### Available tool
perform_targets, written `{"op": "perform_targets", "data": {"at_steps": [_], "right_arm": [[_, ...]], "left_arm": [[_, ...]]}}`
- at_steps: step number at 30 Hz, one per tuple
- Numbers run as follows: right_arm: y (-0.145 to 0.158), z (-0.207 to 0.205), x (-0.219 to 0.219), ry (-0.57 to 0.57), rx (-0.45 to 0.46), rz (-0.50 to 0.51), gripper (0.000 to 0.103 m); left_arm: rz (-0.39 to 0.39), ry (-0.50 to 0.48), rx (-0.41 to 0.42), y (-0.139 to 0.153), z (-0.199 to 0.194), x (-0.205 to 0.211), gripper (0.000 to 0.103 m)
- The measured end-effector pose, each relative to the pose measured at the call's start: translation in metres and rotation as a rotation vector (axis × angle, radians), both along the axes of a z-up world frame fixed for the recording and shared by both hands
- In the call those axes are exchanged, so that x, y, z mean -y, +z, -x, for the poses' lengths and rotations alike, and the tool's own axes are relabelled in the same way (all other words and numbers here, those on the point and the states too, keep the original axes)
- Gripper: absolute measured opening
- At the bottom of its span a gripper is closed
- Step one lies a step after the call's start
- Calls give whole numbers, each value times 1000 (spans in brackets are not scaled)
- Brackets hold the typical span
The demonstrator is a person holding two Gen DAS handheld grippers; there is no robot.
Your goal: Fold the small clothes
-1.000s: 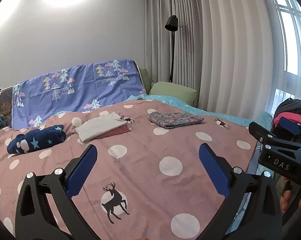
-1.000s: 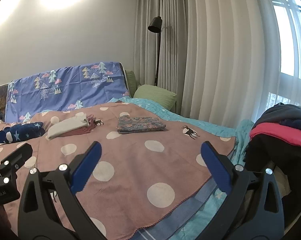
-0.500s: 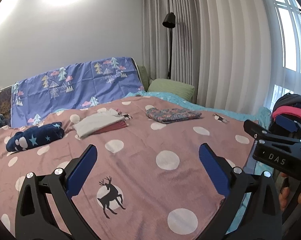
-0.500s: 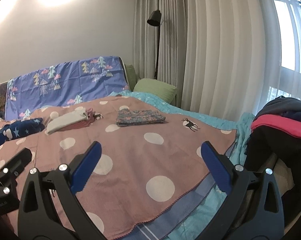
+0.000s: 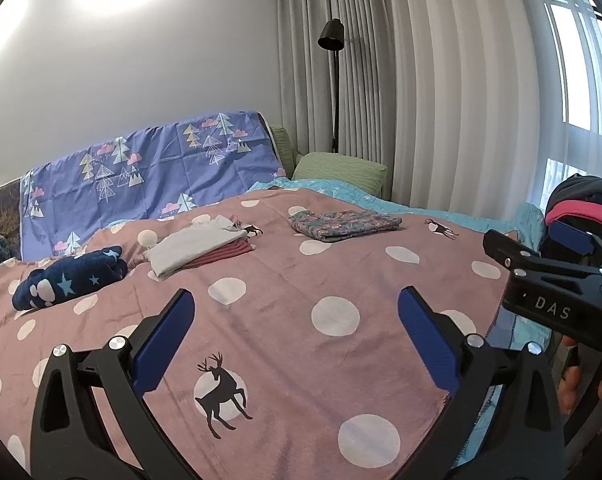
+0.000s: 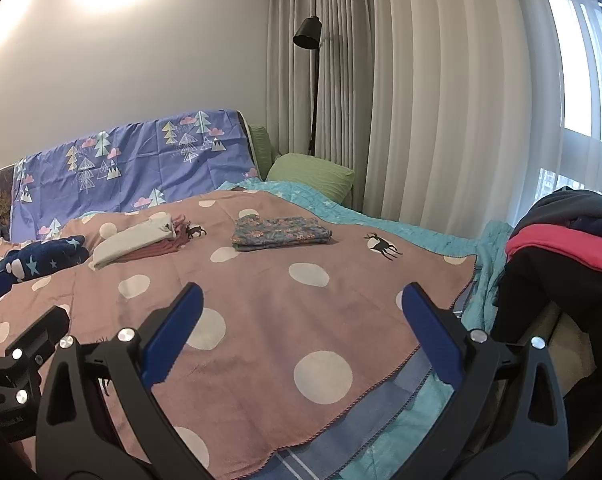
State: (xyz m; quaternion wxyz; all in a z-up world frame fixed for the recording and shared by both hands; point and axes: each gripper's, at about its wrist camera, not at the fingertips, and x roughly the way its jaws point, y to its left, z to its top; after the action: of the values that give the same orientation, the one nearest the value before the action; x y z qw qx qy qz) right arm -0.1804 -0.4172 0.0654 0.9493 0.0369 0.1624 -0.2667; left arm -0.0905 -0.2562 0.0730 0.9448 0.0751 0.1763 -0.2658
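Three folded clothes lie on the pink dotted blanket (image 5: 285, 292): a floral piece (image 5: 343, 225) (image 6: 279, 232), a cream piece on a red striped one (image 5: 199, 246) (image 6: 135, 242), and a navy star piece (image 5: 69, 278) (image 6: 41, 258). My left gripper (image 5: 295, 340) is open and empty above the blanket's near part. My right gripper (image 6: 301, 334) is open and empty above the blanket's right front edge; it also shows in the left wrist view (image 5: 557, 280). A pile of unfolded dark and pink clothes (image 6: 561, 240) sits at the right.
A blue tree-print sheet (image 5: 149, 176) covers the headboard. A green pillow (image 5: 339, 170) and a teal bedspread (image 6: 401, 236) lie at the bed's far right. A black floor lamp (image 5: 333, 80) stands by grey curtains (image 5: 441, 100).
Both grippers have tilted slightly, so the bed sits a little lower in each view. Both stay open and empty. The clothes have not moved.
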Motion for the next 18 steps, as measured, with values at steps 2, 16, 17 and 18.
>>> {"op": "perform_targets", "data": {"at_steps": [2,16,17,18], "right_arm": [[-1,-1,1,-3,-3,-2,101],[-3,-2,5,-16,-12,-17,101],[-3,-1,5,-17,-13,-17,101],[-3,-2,5,-18,-14,-18,101]], "left_arm": [[0,-3,-1,0,0,0,102],[-12,-11,-12,-3,-2,5,102],[-12,-11,-12,-3,-2,5,102],[-13,-11,-12,-3,-2,5,102]]}}
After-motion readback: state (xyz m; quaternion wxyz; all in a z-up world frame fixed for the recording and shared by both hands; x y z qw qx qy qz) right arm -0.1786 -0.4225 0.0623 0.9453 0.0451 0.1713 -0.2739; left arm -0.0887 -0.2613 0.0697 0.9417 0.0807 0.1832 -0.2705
